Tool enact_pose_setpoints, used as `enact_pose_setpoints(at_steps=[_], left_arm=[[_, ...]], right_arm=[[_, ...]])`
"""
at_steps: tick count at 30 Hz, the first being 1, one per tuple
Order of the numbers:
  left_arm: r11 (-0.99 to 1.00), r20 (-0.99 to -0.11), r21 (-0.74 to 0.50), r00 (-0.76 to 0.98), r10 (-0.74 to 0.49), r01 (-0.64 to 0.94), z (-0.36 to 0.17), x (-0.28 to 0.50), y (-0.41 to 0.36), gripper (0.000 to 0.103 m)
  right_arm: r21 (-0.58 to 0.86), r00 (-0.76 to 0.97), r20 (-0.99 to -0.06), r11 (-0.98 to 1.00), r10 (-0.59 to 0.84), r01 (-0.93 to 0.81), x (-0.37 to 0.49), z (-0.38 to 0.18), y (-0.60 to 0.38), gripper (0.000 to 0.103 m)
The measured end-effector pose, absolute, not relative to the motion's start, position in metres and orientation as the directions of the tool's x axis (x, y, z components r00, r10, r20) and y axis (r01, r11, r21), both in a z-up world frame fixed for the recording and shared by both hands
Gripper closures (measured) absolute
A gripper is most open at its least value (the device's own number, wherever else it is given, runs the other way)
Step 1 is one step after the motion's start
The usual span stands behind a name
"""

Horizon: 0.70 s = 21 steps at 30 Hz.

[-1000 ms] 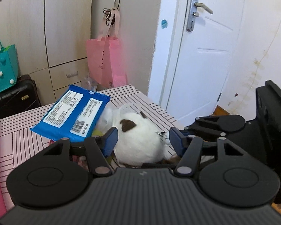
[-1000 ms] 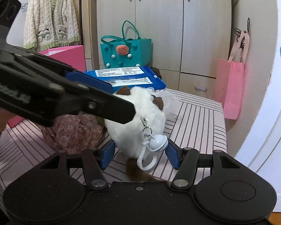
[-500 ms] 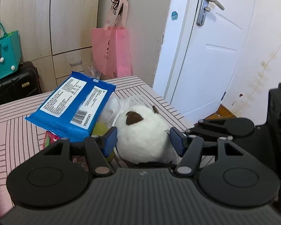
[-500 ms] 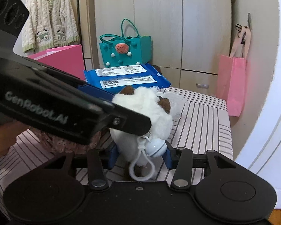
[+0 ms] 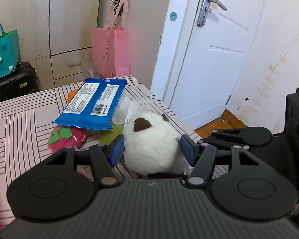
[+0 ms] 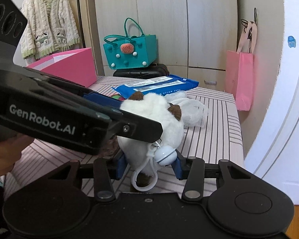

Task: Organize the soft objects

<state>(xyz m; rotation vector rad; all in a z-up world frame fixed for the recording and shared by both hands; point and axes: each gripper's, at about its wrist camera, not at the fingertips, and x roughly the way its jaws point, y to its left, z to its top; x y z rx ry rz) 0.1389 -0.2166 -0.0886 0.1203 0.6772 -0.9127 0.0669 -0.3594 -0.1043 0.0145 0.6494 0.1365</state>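
Observation:
A white plush toy (image 5: 151, 145) with brown ears is held above the striped table (image 5: 24, 123). My right gripper (image 6: 148, 164) is shut on the plush toy (image 6: 155, 119) at its lower part, by a white keyring clip (image 6: 163, 156). My left gripper (image 5: 151, 152) has its blue pads on either side of the toy, touching its sides; it looks closed on it. The left gripper's arm (image 6: 69, 115) crosses the right wrist view. A blue wipes pack (image 5: 91, 103) lies on a red strawberry plush (image 5: 66, 137) and a white cloth (image 6: 189, 109).
A pink box (image 6: 69, 67) stands at the table's far left corner. A teal bag (image 6: 129, 51) sits on a black suitcase (image 5: 10, 83) beyond the table. A pink paper bag (image 5: 111, 49) hangs by the wardrobe. A white door (image 5: 215, 49) is to the right.
Both grippers have risen with the white plush toy, lifting it off the table. The right gripper's fingers have closed tighter on it. The wipes pack now lies farther below.

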Motion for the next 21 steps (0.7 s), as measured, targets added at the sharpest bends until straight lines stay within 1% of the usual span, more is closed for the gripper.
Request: enact_pose_setpoints(at_steps=[6,10,16,21], left_arm=[[0.615,-0.609,-0.223,0.385,-0.693,0.756,-0.077,0.127,-0.204,0.042],[0.628,-0.652,-0.270,0.342,-0.677,0.730,-0.076,0.122,-0.194,0.042],[0.637,-0.667,-0.296,0.323,-0.671,0.712,-0.069,0.106,-0.169,0.043],[0.653,-0.694,-0.319,0.300,-0.655,0.687,-0.059,0.097,-0.143,0.043]], right_arm=[[0.060,0.768,-0.626,0.990,0.134,-0.125,0.051,-0.093,-0.349,0.052],[0.084,0.723,-0.675,0.989,0.143,-0.118,0.044,-0.088,-0.338,0.052],[0.117,0.683,-0.711,0.986,0.167,-0.120,0.033,-0.079,-0.318,0.051],[0.123,0.644,-0.738,0.978,0.202,-0.166,0.023,-0.067,-0.294,0.051]])
